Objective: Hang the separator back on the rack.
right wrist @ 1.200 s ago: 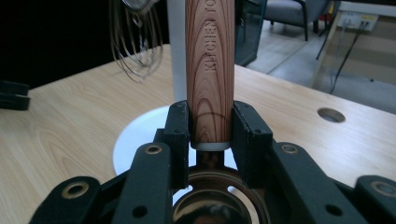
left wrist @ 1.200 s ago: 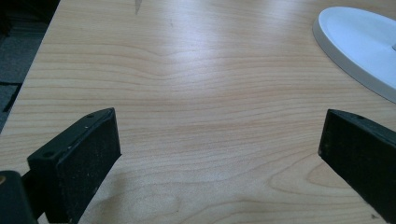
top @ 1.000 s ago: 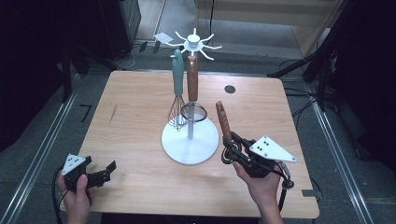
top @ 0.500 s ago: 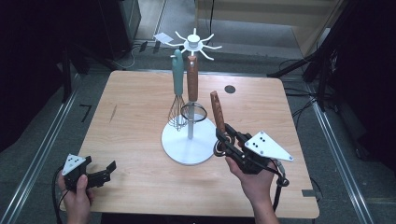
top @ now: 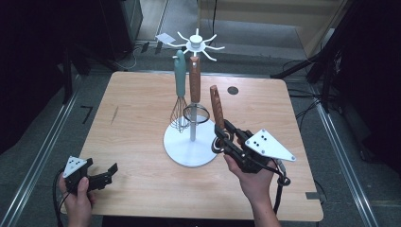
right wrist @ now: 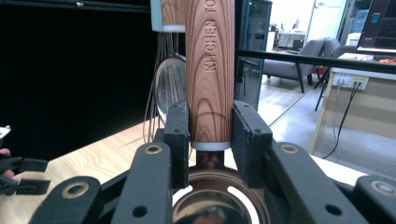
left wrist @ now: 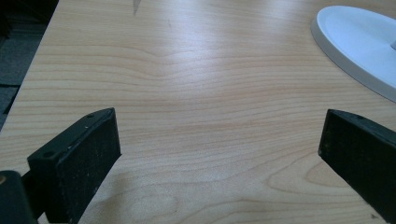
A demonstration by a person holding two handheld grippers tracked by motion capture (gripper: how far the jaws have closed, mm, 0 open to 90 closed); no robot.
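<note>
Your right gripper (top: 221, 135) clamps the wooden-handled utensil (top: 216, 106) upright beside the rack (top: 195, 47); left gripper (top: 106, 172) open, idle. Risk: handle pivots between pads, missing a hook.

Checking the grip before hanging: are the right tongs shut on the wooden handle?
Shut: right tongs press both sides of the wooden handle.

Left claw (top: 101, 178): black body, grey three-cornered plate with black dots on top, black cable trailing. Right claw (top: 226, 137): same black build, larger grey dotted plate, black cable looped below. Black link arms with brass-ringed pivots; flat matte pads (left wrist: 86, 156). Forearms bare, no sleeves.
</note>
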